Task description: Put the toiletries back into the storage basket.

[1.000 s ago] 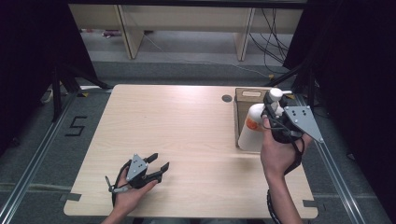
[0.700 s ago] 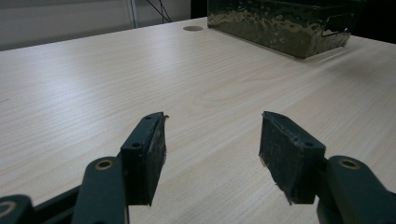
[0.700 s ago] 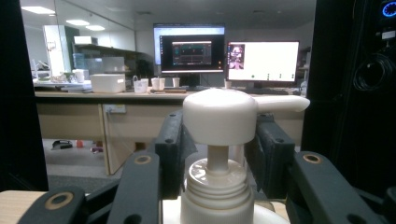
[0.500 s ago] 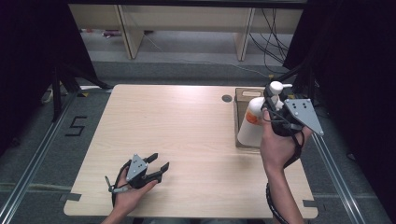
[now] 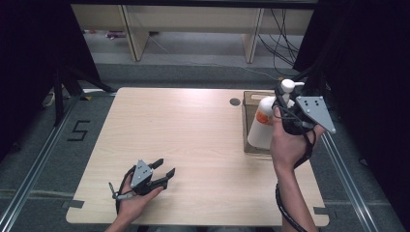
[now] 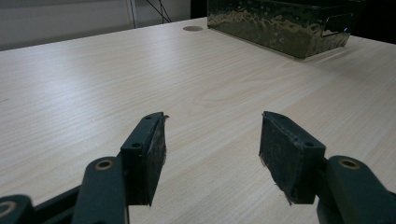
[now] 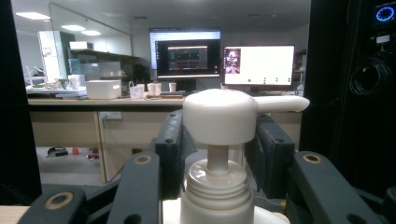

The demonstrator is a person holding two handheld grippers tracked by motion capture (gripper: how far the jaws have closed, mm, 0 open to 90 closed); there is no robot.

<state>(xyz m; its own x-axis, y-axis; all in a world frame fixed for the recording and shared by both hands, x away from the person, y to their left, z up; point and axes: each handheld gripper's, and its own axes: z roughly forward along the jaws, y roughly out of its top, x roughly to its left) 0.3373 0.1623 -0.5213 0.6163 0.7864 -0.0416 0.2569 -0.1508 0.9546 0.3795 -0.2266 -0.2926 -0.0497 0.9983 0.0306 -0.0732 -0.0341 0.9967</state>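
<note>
Right gripper (image 5: 285, 104) clamped on white pump bottle (image 5: 263, 123) neck, held above brown box (image 5: 251, 99), left gripper (image 5: 162, 170) gaping, empty, resting on table (image 5: 193, 130).

Two black grippers, one in each bare hand, no sleeves on the forearms. Left gripper (image 5: 162, 169): black body, small grey three-cornered plate on top with dark dots, thin black cable looping near the wrist. Seen up close in the left gripper view (image 6: 212, 154): flat black pads (image 6: 156, 154), a bit frayed at the edges, and round brass-coloured screws lower down. Right gripper (image 5: 282, 99): bigger grey three-cornered plate with four dark dots, thick black cable hanging down along the forearm. Same brass-coloured rings on its black jaws.
</note>
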